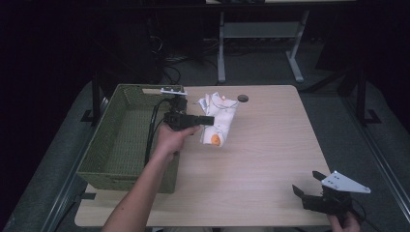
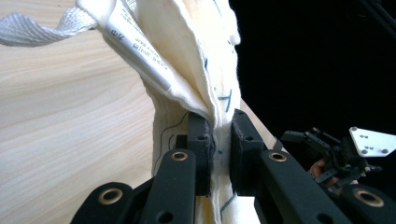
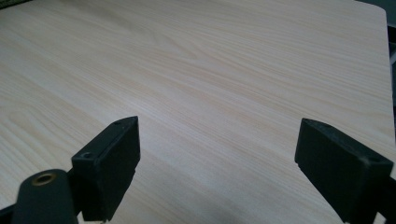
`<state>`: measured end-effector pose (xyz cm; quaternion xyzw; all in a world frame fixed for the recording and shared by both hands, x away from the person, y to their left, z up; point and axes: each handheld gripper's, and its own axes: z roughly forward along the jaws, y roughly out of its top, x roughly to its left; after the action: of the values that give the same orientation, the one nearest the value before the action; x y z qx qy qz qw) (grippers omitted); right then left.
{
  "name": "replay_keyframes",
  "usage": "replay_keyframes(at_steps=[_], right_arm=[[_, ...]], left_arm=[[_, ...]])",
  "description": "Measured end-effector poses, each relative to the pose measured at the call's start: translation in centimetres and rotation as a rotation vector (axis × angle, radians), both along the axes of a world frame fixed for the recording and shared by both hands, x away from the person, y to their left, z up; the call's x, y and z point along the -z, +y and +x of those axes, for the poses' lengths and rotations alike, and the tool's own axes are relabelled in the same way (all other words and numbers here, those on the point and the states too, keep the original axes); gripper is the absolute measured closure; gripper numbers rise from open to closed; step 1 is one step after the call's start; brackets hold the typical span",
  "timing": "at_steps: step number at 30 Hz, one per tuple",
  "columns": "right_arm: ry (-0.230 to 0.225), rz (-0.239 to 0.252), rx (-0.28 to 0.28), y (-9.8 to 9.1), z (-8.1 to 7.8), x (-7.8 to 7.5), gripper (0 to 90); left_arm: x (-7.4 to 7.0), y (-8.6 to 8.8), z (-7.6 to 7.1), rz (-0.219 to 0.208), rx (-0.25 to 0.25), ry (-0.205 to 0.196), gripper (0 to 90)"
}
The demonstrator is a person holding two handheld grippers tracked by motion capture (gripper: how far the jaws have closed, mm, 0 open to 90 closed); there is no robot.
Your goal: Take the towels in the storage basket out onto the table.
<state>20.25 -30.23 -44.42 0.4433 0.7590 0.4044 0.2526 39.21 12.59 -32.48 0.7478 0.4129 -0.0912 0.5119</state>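
A cream cloth bag [image 1: 218, 120] with orange spots and thin drawn lines lies on the wooden table [image 1: 270, 145], just right of the green basket. My left gripper [image 1: 209, 120] is shut on its near edge. In the left gripper view the cloth bag [image 2: 187, 56] rises between the two pads, with a white printed label and a woven strap [image 2: 42, 28] at upper left. My right gripper [image 1: 309, 183] stands open at the table's front right corner. In the right gripper view my right gripper [image 3: 217, 161] has bare wood between its jaws.
A green woven basket [image 1: 121, 140] takes up the table's left side, close beside my left forearm. A small dark round disc [image 1: 243, 98] lies near the far edge. Table legs and cables stand in the dark behind.
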Motion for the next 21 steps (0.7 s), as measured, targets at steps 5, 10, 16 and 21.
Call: replay_keyframes(at_steps=[5,10,16,21], right_arm=[[0.002,0.0,0.005,-0.1,-0.1,0.0,13.8],[-0.001,0.004,0.006,-0.2,-0.1,0.0,13.9],[-0.002,0.004,0.001,-0.2,-0.1,0.0,13.9],[-0.001,0.007,0.003,-0.2,-0.1,0.0,13.8]], left_arm=[[0.6,-0.9,0.1,0.011,-0.004,0.011,80.7],[1.4,-1.8,0.4,0.011,-0.004,0.026,80.7],[2.2,-3.3,0.4,0.035,0.021,0.034,80.4],[2.8,-4.1,0.5,0.038,0.025,0.044,80.4]])
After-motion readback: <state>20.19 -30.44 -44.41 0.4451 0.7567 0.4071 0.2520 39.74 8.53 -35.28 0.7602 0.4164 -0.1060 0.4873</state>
